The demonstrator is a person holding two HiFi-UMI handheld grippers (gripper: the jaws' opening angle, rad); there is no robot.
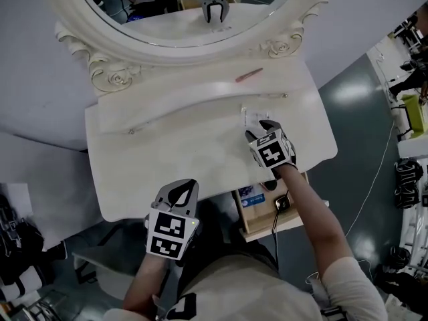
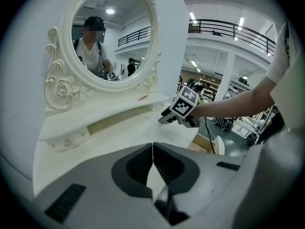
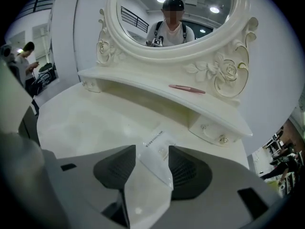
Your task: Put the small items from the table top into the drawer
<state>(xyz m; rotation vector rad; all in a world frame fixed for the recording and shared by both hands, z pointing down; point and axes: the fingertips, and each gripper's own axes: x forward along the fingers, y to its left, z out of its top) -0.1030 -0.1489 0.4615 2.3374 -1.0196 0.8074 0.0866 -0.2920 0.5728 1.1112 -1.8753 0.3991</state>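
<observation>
A small clear packet (image 1: 250,118) with a printed label lies flat on the white dressing table (image 1: 160,159), right of centre. My right gripper (image 1: 257,128) points down over it. In the right gripper view the packet (image 3: 157,149) lies between the pads of my right gripper (image 3: 152,165), whose jaws stand apart, not pressing it. A thin pink item (image 1: 249,75) rests on the raised shelf under the mirror. My left gripper (image 1: 182,191) hovers at the table's front edge, jaws together and empty. A wooden drawer (image 1: 239,214) stands pulled out below the table's right front.
An oval mirror (image 1: 187,5) in a carved white frame backs the table. Small closed drawers with knobs (image 3: 214,132) sit under the shelf ends. A blue-labelled item (image 1: 251,196) lies in the open drawer, and a black cable (image 1: 275,223) runs from my right gripper across it.
</observation>
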